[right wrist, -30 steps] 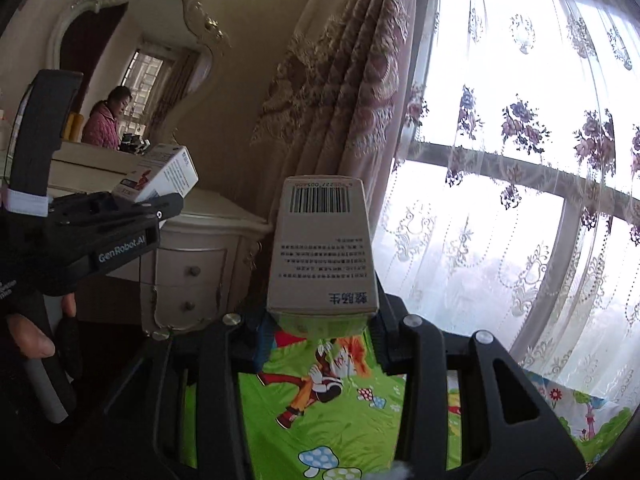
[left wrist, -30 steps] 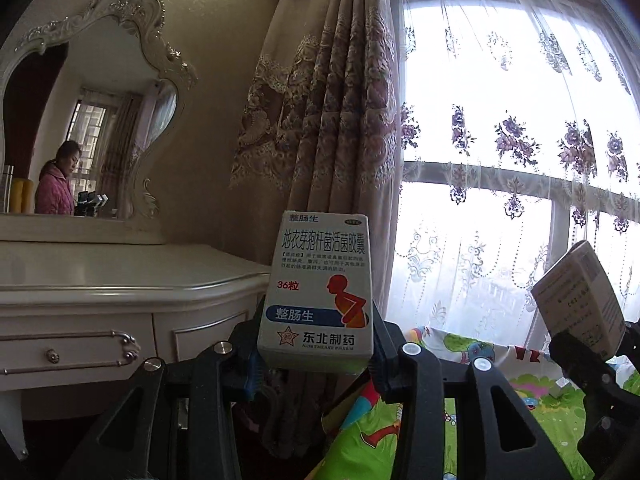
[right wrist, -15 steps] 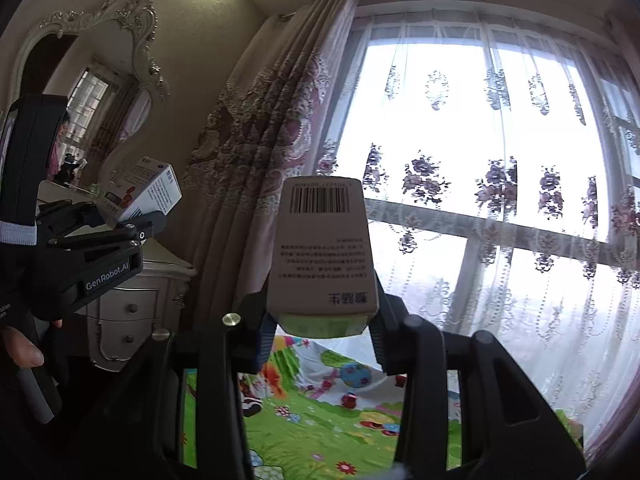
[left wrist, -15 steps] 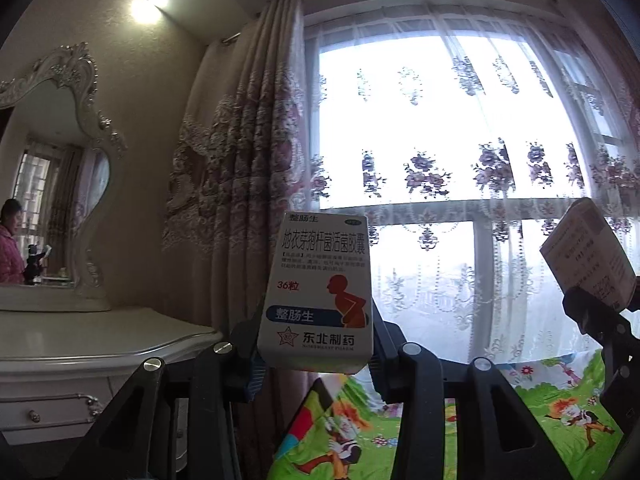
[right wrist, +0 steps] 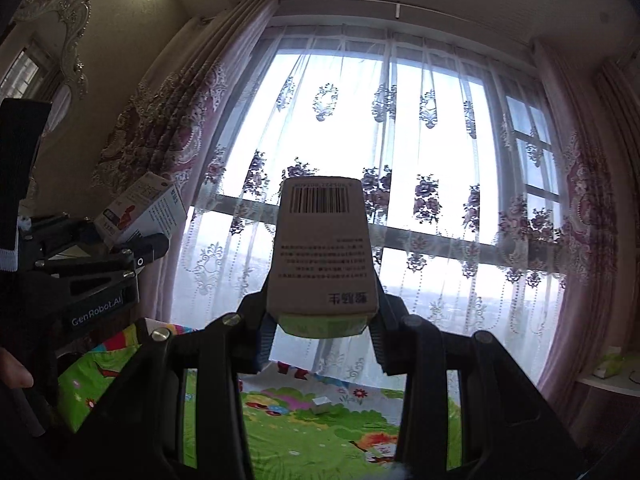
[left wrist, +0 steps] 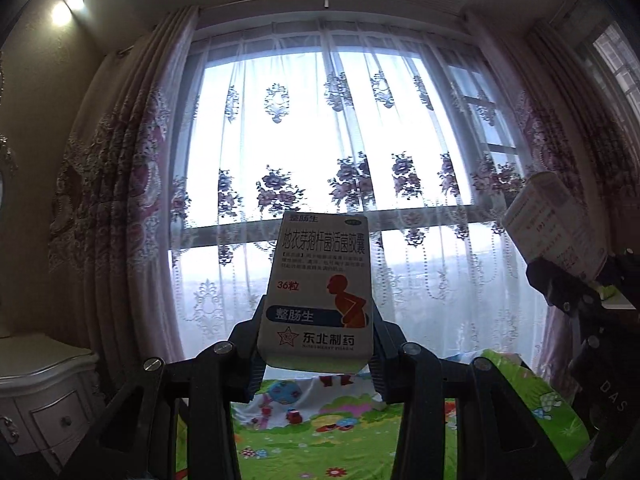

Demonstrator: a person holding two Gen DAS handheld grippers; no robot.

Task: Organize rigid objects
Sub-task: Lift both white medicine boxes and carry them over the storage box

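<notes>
Facing the sheer-curtained window (left wrist: 320,128), we've got one medicine box (left wrist: 320,296) clamped upright in the left gripper (left wrist: 318,344), a second medicine box (right wrist: 322,252) clamped barcode-up in the right gripper (right wrist: 322,332), play mat (right wrist: 320,420) below both.

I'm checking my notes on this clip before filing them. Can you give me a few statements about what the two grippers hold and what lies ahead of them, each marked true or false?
1. The left gripper is shut on a medicine box whose printed front faces the camera. True.
2. The right gripper is empty. False: it is shut on a second box, barcode end pointing away.
3. Both cameras face a window with a sheer flowered curtain. True.
4. The floor below is bare wood. False: a bright cartoon play mat covers it.
5. The two boxes touch each other. False: they are held apart, one in each gripper.
</notes>
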